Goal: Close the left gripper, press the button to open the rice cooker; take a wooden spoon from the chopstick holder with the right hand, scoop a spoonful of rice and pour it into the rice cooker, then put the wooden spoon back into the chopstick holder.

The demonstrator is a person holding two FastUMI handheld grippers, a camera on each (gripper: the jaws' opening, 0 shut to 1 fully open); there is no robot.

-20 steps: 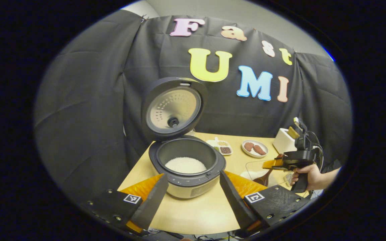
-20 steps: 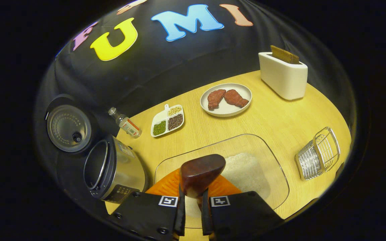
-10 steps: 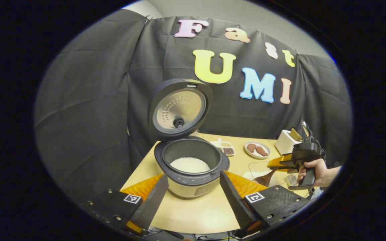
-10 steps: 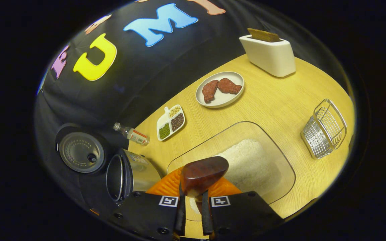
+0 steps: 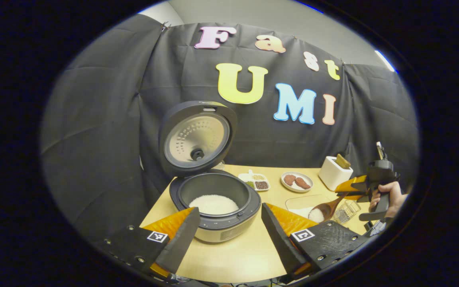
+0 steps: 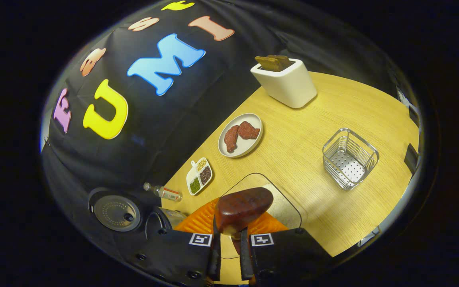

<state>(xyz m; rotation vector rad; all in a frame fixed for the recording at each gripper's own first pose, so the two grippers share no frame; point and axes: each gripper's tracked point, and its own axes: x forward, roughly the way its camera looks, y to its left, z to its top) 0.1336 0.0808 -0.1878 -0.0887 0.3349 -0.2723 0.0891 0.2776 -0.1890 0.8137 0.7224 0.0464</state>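
Lifting clear, my right gripper pinched the dark wooden spoon, now rice-laden above the clear glass tray; round open rice cooker waited at nine o'clock (left gripper spread).

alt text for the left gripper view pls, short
An open rice cooker with rice inside, lid raised, sits on a wooden table beyond the open left gripper. At right, the right gripper holds a wooden spoon loaded with rice above a glass dish.
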